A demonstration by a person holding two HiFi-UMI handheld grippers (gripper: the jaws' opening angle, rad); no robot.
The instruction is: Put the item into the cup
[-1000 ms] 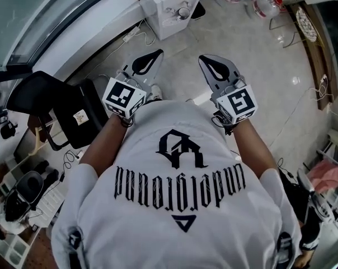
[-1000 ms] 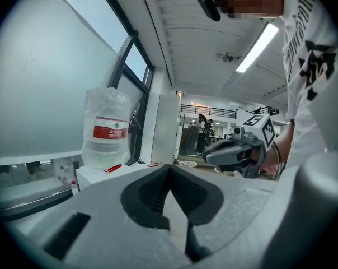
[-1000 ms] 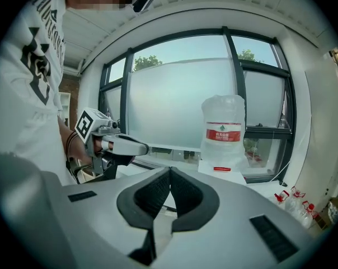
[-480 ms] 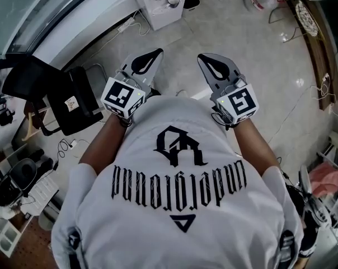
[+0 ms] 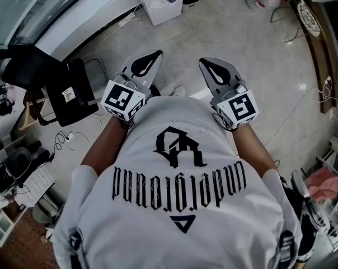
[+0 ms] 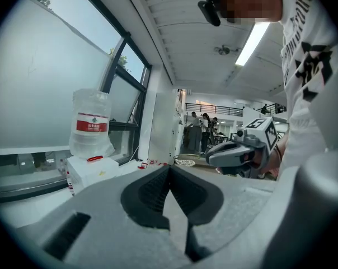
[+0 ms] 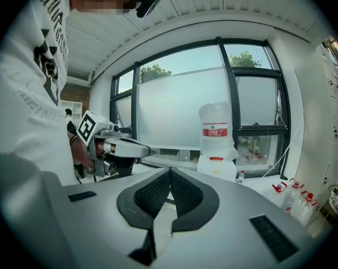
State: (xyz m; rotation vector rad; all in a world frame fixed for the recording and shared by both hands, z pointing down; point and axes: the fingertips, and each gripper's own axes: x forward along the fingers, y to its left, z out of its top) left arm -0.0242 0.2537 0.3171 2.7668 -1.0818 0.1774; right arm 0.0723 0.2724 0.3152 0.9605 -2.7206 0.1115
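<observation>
You are not yet starting: left gripper [image 5: 149, 59] and right gripper [image 5: 209, 66] are hanging well short of the water dispenser [image 5: 153, 5], jaws pressed together, empty. The item and cup aren't showing, perhaps out of frame; next, you are needing to locate them.

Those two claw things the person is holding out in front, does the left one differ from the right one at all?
The left gripper tips rightward, the right gripper leftward, so their tips lean toward each other. The left gripper's marker cube carries a different black-and-white pattern from the right gripper's marker cube. Shared: the same grey build, jaws shut, nothing held.
</observation>
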